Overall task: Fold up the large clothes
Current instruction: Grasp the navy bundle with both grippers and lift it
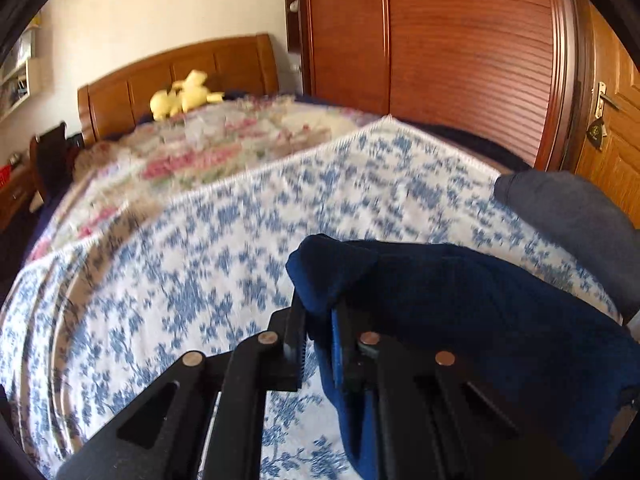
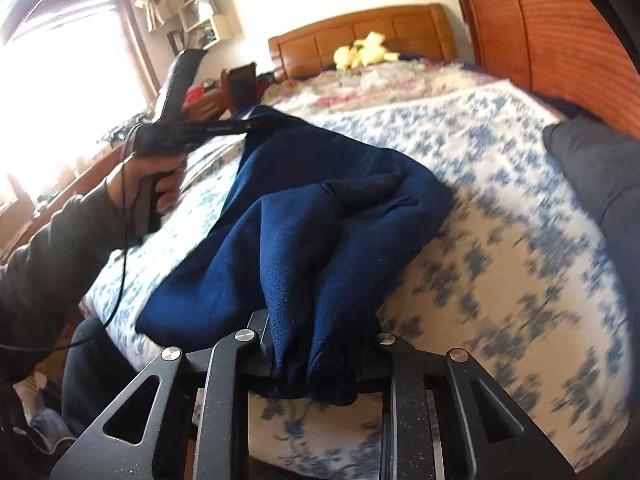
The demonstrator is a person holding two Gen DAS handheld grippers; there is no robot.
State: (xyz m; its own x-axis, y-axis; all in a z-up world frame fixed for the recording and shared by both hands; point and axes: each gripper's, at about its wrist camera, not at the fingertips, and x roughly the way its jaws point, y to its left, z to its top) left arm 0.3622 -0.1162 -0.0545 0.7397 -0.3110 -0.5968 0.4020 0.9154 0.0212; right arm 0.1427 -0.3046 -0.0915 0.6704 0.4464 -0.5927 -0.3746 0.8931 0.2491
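While both grippers pinch the same cloth, the entries run outward from the fingers:

Left gripper (image 1: 318,320): jaws drawn nearly together on a bunched corner of the navy garment (image 1: 460,300); cloth wraps over the right finger and trails off to the right.

Right gripper (image 2: 316,364): jaws closed on a gathered hem of the navy garment (image 2: 320,208), which bulges out between the fingers just in front of the camera.

Left hand (image 2: 156,184): seen from the right wrist camera, gripping the left tool's handle at the far left, its tip at the garment's far edge.

Garment position: lifted and slack between the two grips, sagging onto the blue floral cover (image 2: 500,220) near the bed's near edge.

Long axis: runs from the near grip at the right gripper up and leftward to the far grip at the left gripper; judged the line along which a fold would be drawn taut.

Nearer grip: each holds one end; neither is spare.

Dark grey cloth (image 2: 600,184): right side, apart from the garment.

Beyond: yellow plush toy (image 1: 184,94) by the wooden headboard (image 1: 180,72), far end.
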